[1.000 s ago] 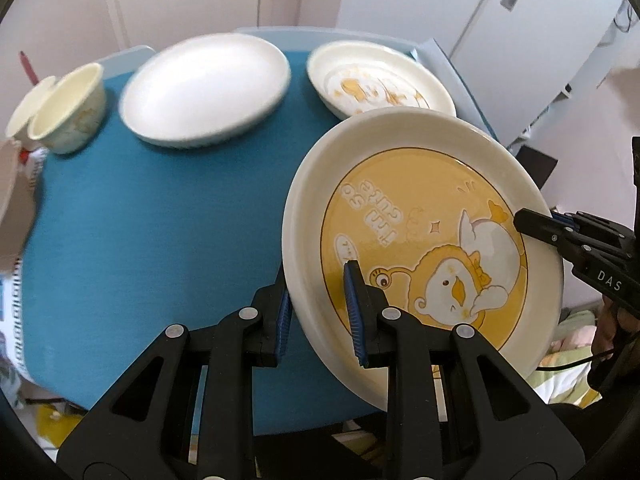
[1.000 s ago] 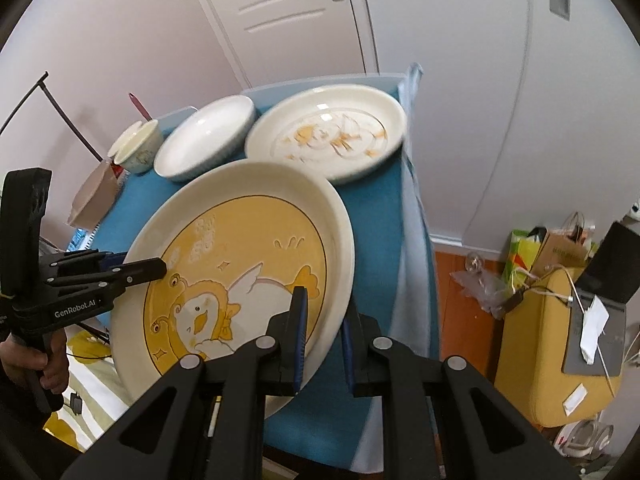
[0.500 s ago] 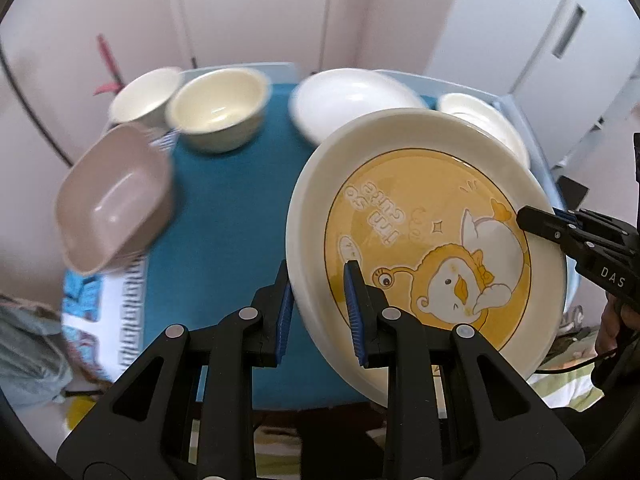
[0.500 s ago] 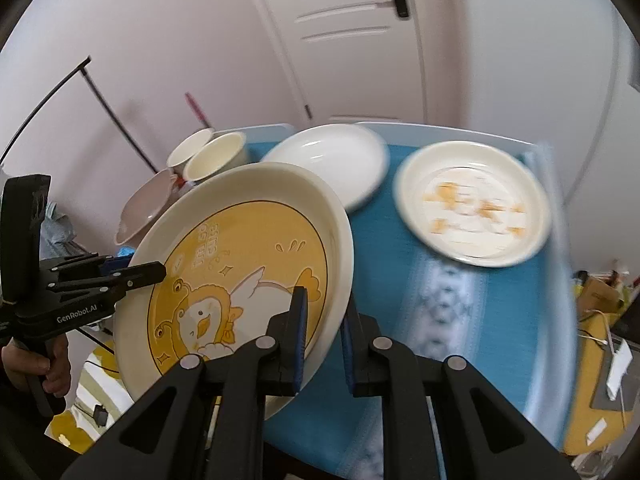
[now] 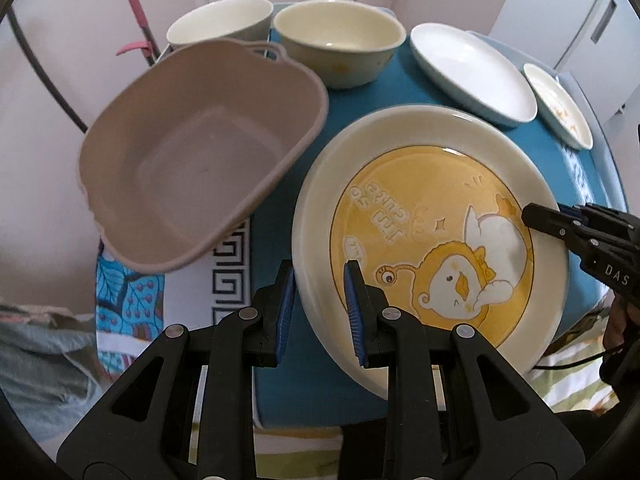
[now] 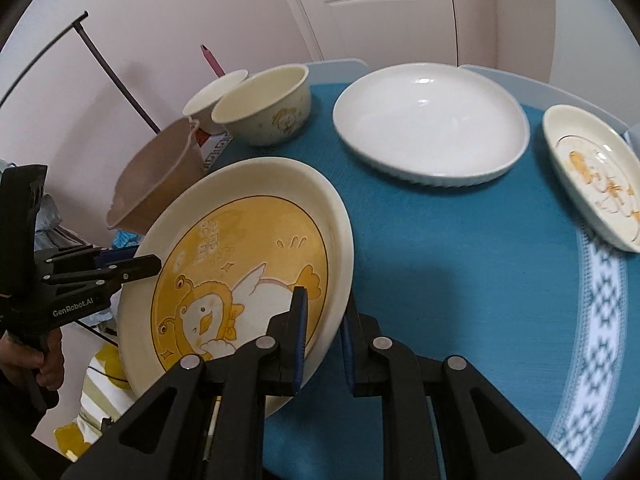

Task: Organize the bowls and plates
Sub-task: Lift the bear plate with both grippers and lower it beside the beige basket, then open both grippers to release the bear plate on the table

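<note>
Only the left wrist view looks into the bare taupe basin (image 5: 192,168) overhanging the counter's (image 6: 460,264) left edge. Both tools, left (image 5: 320,312) and right (image 6: 322,340), clamp opposite rims of the tilted yellow cartoon plate (image 5: 432,240) over the near-left corner, beside the basin. Behind stand a white dish (image 6: 430,124) and two bowls (image 6: 266,106).

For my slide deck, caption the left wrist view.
Both tongs grip the yellow cartoon plate beside the empty basin.

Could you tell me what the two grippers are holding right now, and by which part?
Both hold the yellow cartoon plate by its rim: the left gripper clamps the near edge on one side, the right gripper the opposite edge.
</note>
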Action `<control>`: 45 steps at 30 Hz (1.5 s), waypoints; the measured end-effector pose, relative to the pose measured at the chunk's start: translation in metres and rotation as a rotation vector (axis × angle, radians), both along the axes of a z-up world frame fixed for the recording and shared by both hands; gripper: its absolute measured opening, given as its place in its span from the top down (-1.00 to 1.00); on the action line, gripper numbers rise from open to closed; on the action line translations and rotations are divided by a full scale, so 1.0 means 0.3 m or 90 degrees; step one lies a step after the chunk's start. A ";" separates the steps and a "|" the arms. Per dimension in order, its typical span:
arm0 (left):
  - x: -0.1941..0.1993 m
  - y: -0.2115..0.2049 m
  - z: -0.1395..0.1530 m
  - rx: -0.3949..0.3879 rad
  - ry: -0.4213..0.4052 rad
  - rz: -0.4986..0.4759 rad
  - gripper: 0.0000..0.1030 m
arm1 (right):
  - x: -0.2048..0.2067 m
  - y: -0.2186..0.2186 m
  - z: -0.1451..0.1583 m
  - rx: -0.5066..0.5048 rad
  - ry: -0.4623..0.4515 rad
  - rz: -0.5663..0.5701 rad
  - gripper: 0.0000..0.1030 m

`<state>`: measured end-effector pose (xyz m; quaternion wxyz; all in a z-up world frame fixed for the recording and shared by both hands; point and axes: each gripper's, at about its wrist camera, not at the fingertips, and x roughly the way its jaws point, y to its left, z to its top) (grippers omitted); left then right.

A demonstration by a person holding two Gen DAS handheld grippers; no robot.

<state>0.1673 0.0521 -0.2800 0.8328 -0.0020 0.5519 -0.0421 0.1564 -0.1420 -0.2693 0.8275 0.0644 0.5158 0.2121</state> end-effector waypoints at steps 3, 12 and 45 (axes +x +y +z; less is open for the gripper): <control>0.002 0.008 -0.001 0.004 -0.022 -0.023 0.57 | 0.004 -0.002 -0.016 0.001 0.004 -0.012 0.72; -0.008 0.005 0.005 0.000 -0.036 -0.036 0.57 | 0.000 -0.005 -0.015 -0.011 0.017 -0.036 0.72; -0.066 -0.047 0.262 -0.093 -0.075 0.047 -0.89 | -0.062 -0.062 0.355 0.017 -0.107 -0.080 -0.63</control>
